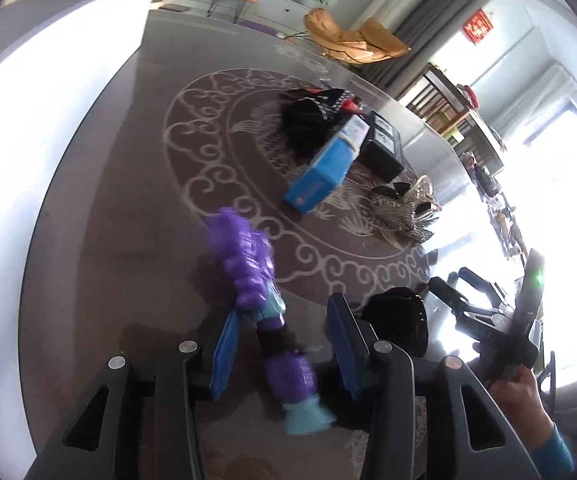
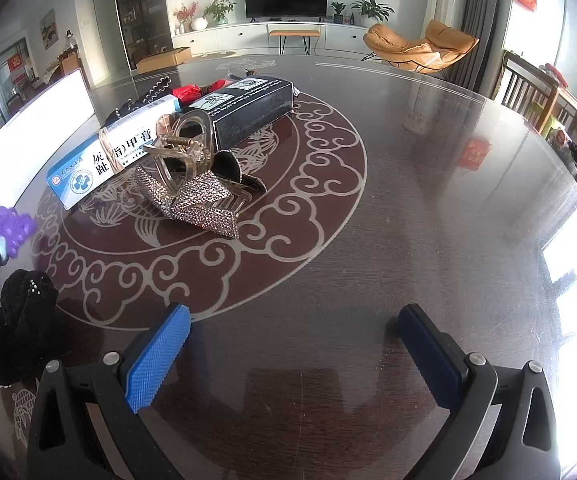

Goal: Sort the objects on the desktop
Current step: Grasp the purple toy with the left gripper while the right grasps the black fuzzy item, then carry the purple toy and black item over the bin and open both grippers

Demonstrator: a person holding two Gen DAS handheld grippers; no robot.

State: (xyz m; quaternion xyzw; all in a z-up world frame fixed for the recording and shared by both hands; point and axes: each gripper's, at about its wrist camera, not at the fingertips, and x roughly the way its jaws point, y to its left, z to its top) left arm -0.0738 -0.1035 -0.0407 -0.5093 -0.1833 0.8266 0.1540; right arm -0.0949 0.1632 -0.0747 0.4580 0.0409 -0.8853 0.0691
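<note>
A purple and teal toy [image 1: 256, 292] lies on the dark patterned table [image 2: 408, 220], between the spread blue pads of my left gripper [image 1: 284, 320], which is open around it. The toy also shows in the right wrist view [image 2: 8, 232] at the far left. A black fuzzy hair clip [image 1: 398, 316] sits just right of the left gripper and shows in the right wrist view [image 2: 20, 320]. My right gripper [image 2: 294, 324] is open and empty above bare table; it appears in the left wrist view [image 1: 452, 288].
A pile sits mid-table: a blue and white box [image 2: 108, 156], a black box [image 2: 248, 112], a rhinestone hair clip [image 2: 196, 196], a black item [image 1: 308, 120] and a red item [image 2: 186, 92]. A white board [image 1: 48, 100] stands at the left.
</note>
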